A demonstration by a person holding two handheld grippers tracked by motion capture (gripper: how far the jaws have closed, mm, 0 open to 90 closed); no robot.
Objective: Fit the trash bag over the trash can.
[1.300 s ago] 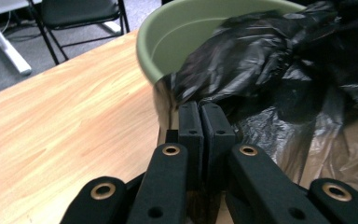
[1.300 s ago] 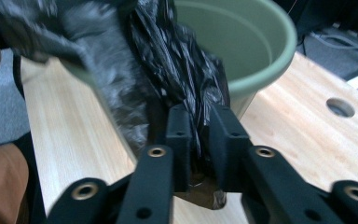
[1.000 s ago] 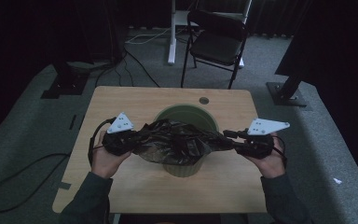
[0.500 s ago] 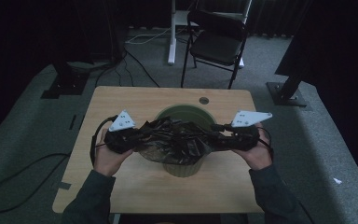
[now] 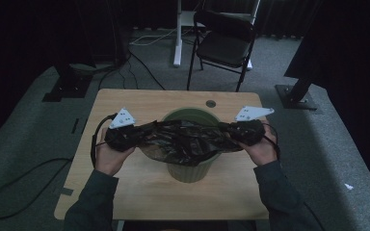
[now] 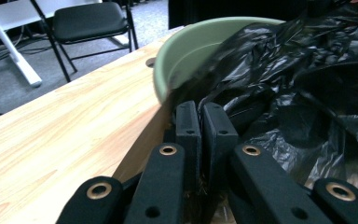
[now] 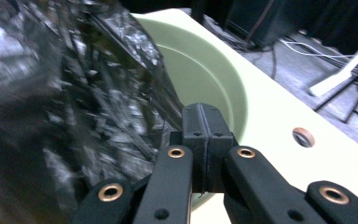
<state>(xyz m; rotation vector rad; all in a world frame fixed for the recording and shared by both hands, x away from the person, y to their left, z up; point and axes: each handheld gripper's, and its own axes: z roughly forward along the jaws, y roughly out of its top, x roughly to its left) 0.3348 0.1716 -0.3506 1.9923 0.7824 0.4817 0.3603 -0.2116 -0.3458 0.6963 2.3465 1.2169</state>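
— Where's the bag?

— I see the crinkly black plastic bag (image 5: 185, 139) stretched over the round green bin (image 5: 191, 169) on the wooden table (image 5: 139, 192).

— Tongs?

— My left gripper (image 6: 200, 119) is pinching the film. The right gripper (image 7: 204, 122) has just clamped together, probably on a fold.

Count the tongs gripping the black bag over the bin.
2. The left tongs pinch the black bag at its left edge; the right tongs have just closed at its right edge, above the green bin.
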